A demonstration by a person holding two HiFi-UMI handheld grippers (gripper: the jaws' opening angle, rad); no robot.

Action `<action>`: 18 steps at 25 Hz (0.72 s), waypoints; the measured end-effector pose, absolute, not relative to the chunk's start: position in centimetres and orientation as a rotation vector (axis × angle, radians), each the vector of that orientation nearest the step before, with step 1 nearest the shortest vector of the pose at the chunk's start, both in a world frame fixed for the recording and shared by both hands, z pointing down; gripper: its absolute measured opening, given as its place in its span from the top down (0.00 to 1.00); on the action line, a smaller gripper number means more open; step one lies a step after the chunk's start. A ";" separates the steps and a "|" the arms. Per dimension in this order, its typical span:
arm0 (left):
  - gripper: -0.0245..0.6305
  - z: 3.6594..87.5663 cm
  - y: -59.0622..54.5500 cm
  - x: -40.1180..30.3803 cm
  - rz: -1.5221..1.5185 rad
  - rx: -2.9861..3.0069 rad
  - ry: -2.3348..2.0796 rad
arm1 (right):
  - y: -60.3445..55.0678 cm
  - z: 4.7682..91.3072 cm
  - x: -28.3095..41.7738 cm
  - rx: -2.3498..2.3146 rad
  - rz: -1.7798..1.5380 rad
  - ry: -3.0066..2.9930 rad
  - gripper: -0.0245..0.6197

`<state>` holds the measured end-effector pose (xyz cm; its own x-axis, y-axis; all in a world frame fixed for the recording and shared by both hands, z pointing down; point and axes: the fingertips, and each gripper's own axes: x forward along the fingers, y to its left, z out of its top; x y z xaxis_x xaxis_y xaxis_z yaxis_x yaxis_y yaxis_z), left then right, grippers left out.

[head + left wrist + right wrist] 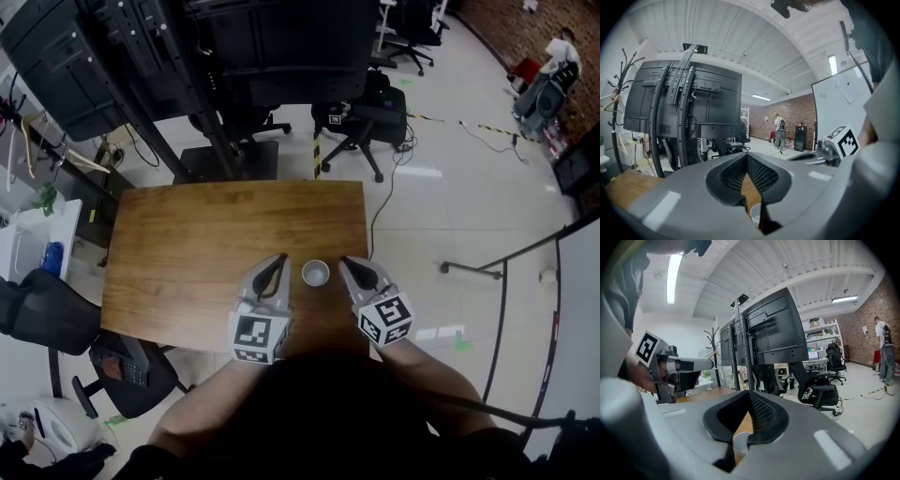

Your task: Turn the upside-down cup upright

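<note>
With the left gripper [283, 257] and right gripper [344, 261] both shut and empty, the cup [315, 273] between their tips could be knocked rolling across the table [187, 244] unless one opens first.

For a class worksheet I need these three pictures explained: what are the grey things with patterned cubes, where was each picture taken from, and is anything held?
No robot here: a person holds a two-jaw gripper in each hand, the left gripper and the right gripper. The top-down picture comes from a camera on the person's head; the other two cameras ride on the grippers and look along their jaws. A small white cup stands on the wooden table between the grippers. Both are shut and hold nothing.
</note>
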<state>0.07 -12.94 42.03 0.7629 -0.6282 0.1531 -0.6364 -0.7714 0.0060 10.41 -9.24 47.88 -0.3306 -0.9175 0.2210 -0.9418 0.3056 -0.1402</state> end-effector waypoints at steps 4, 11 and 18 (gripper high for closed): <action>0.97 41.6 -12.0 1.2 0.222 2.965 -1.010 | -9.2 47.8 10.9 1.764 0.341 -2.458 0.96; 0.97 41.1 -11.8 2.9 0.205 2.998 -0.957 | -9.2 47.2 11.7 1.782 0.303 -2.471 0.96; 0.97 41.0 -11.8 4.2 0.208 3.026 -0.897 | -8.9 47.5 13.7 1.864 0.315 -2.425 0.96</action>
<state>4.16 -11.85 40.97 0.8305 -0.5440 0.1195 -0.5412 -0.8389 -0.0577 13.68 -8.94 47.50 -0.2634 -0.9483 0.1769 -0.9621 0.2447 -0.1207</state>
